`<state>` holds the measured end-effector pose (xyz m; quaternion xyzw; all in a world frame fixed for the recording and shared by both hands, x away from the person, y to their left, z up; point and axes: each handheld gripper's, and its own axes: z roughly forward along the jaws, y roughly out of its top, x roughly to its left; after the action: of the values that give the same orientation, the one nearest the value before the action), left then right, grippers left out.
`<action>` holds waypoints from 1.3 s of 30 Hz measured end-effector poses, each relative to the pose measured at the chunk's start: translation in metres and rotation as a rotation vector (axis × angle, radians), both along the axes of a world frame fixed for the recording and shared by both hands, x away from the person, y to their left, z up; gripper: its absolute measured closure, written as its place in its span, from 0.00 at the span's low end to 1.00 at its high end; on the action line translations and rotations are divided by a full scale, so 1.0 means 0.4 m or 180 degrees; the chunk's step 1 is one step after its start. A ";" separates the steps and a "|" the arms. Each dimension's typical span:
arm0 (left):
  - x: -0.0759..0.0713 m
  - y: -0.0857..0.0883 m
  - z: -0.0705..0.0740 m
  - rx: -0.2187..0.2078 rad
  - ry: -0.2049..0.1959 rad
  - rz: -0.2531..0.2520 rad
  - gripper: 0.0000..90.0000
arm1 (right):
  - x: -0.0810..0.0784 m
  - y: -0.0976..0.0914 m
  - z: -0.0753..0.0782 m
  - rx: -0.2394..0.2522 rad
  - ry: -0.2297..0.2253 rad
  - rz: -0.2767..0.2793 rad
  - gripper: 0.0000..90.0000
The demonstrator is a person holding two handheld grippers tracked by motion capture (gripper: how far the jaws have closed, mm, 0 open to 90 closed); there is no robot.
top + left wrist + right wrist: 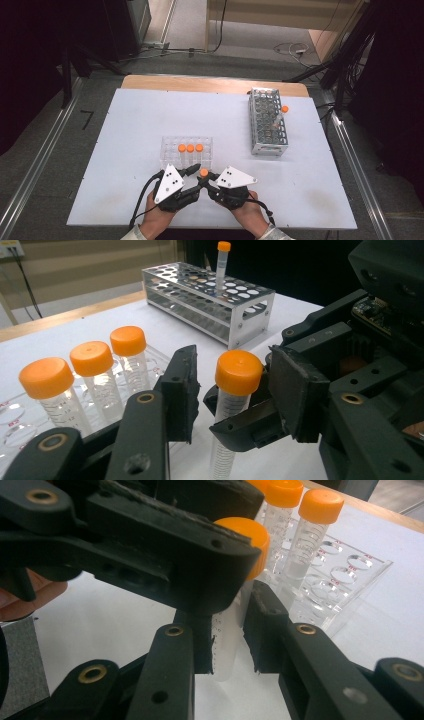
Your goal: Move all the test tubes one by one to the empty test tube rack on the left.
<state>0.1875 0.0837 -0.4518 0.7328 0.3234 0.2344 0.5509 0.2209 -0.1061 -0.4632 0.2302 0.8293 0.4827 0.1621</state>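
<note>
- Right hand-held gripper (209,176) pinches a clear tube with an orange cap (204,172) by its body; in the right gripper view its two jaws press on the tube's clear wall, one on each side, below the cap.
- The held tube (235,390) stands roughly upright, its lower end off the bench (140,115), just in front of the clear rack (167,145).
- Left hand-held gripper (196,172) has its jaws on either side of the orange cap. In the left gripper view there is a gap between the left pad and the cap; the right pad sits close to it, contact unclear. Jaws partly spread, not gripping.
- Both grippers meet at the near middle of the bench, a hand behind each.
- Clear rack carries three more orange-capped tubes (190,149) in a row, upright, close together.
- Metal rack (268,125) stands well apart on the right of the bench, long side running away from the person. One slim orange-capped tube (283,111) stands in it near the far right edge, slightly tilted.
- Bench top is white, over a wooden table edge (210,82) at the far side.
</note>
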 end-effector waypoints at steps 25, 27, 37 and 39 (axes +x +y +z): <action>0.009 0.001 -0.002 -0.0095 0.0164 -0.0066 0.76 | -0.007 0.003 0.002 -0.0009 -0.0004 0.0030 0.80; 0.009 0.002 -0.002 -0.0091 0.0168 -0.0066 0.76 | -0.007 0.003 0.002 -0.0009 -0.0001 0.0030 0.80; 0.008 0.003 -0.001 -0.0095 0.0162 -0.0062 0.78 | -0.006 0.002 0.001 0.0019 0.0032 0.0043 0.79; 0.008 0.003 -0.001 -0.0108 0.0163 -0.0064 0.78 | -0.006 0.002 0.001 0.0019 0.0043 0.0056 0.75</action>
<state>0.1907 0.0847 -0.4523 0.7323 0.3338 0.2044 0.5572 0.2185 -0.1053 -0.4628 0.2266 0.8309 0.4850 0.1516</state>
